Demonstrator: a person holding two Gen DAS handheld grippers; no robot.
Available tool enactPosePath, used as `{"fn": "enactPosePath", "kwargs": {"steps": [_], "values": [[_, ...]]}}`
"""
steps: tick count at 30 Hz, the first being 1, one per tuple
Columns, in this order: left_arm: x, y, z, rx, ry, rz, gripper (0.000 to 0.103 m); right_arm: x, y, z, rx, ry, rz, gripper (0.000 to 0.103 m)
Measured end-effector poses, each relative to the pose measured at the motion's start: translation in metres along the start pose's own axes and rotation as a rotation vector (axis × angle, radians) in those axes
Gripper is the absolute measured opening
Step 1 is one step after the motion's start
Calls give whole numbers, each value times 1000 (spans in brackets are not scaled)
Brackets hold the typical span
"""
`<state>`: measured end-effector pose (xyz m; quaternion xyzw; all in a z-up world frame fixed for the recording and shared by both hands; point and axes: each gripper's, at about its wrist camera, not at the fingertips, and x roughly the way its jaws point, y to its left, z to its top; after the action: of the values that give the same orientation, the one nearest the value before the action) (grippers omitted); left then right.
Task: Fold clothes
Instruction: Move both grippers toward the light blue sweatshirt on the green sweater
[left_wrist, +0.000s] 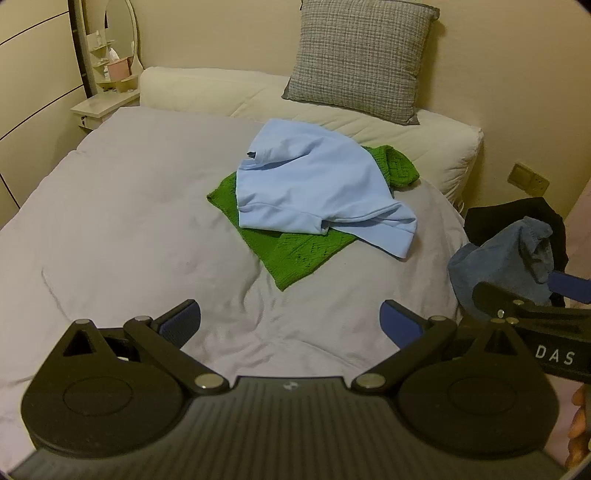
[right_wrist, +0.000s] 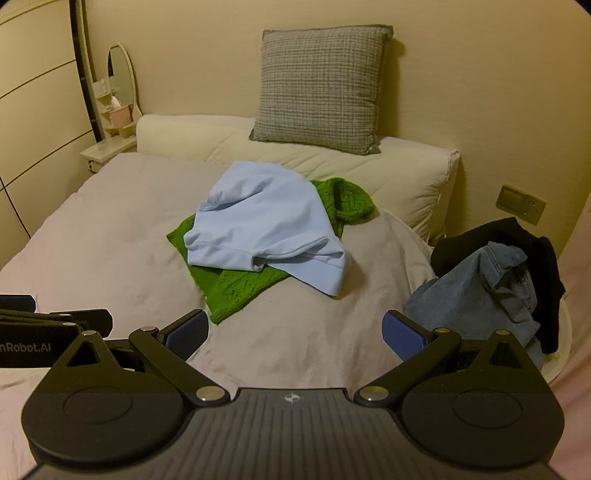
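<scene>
Both the left gripper (left_wrist: 290, 325) and right gripper (right_wrist: 295, 332) hover with jaws spread wide and empty over a bed (right_wrist: 110, 236). Just ahead of them, a light blue garment (right_wrist: 266, 229) lies crumpled atop a green knit sweater (right_wrist: 236, 288); denim and black clothes (right_wrist: 487, 288) sit heaped beside the right gripper, with a checked cushion (right_wrist: 321, 88) beyond.

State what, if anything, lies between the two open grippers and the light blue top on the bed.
Nothing visible: only bare grey bedcover separates the left gripper and right gripper from the light blue top.
</scene>
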<state>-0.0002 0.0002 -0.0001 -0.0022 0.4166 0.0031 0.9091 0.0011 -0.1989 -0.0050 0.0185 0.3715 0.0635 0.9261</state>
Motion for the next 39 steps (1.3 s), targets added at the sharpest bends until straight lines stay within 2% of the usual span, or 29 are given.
{"fn": "enactPosePath", "kwargs": {"steps": [13,21,26,33,39], "values": [[0,-5,-1,3,8,-4,102,-1,6,-1,-22,6,-17,103],[9,8,-5,-28,30,-33,102,5,8,0,-36,8,-2,103],[15,10,-2,-45,46,-10,102,11,10,3,-48,16,19,103],[32,12,5,-97,67,29,102,32,6,14,-74,32,43,103],[57,4,15,-108,84,45,102,66,-5,25,-110,72,59,103]]}}
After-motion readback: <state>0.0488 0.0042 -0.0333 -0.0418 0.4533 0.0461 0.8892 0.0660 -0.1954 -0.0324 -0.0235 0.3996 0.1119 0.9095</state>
